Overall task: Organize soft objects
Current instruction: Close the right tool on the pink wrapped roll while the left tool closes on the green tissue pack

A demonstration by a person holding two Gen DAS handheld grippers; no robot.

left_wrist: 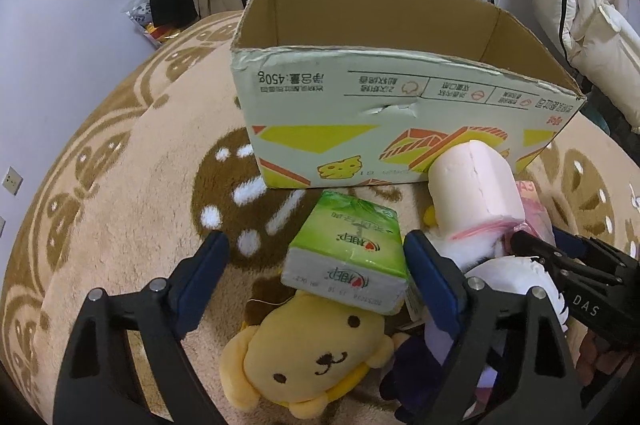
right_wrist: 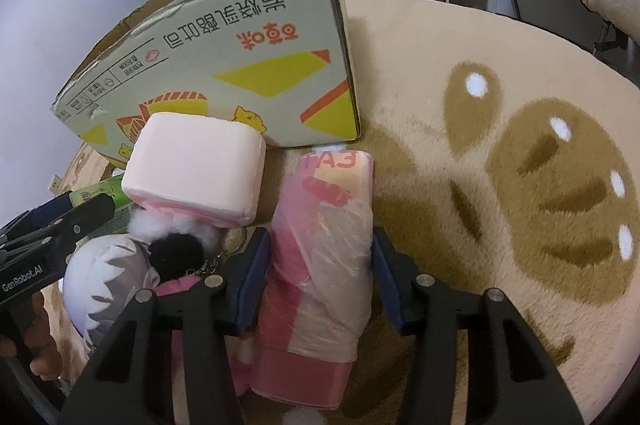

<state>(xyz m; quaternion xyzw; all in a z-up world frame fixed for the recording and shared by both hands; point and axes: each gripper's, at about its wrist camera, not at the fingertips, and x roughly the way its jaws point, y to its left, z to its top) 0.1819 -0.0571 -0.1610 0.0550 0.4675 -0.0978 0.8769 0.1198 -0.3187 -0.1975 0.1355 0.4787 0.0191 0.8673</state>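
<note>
**Soft goods on the rug, box standing open**

I am logging the following from both wrist views.

- Cardboard box [left_wrist: 400, 113]: standing open-topped on the beige patterned rug [left_wrist: 120, 185], at the far side of the pile; its inside is showing bare cardboard walls.
- Green tissue pack [left_wrist: 348, 249]: lying just near of the box, its near end resting on the yellow plush dog [left_wrist: 308, 357]. I am holding the left tool [left_wrist: 316, 277] around this pack with the jaws released; the left pad is standing clear of it, the right pad is sitting close beside it, and I cannot tell whether that one is touching.
- Pink foam block [right_wrist: 196, 165]: leaning against the box front, right of the tissue pack, sitting on a white-and-black fluffy toy [right_wrist: 176, 245].
- White-and-grey plush [right_wrist: 108, 281]: lying near of the fluffy toy, at the left of the right wrist view.
- Pink roll in clear plastic wrap [right_wrist: 320, 257]: lying lengthwise on the rug, right of the foam block, its far end near the box corner. I am straddling it with the right tool [right_wrist: 320, 285]; both blue pads are sitting against the wrap, though I cannot tell if they are pressing yet.
</note>
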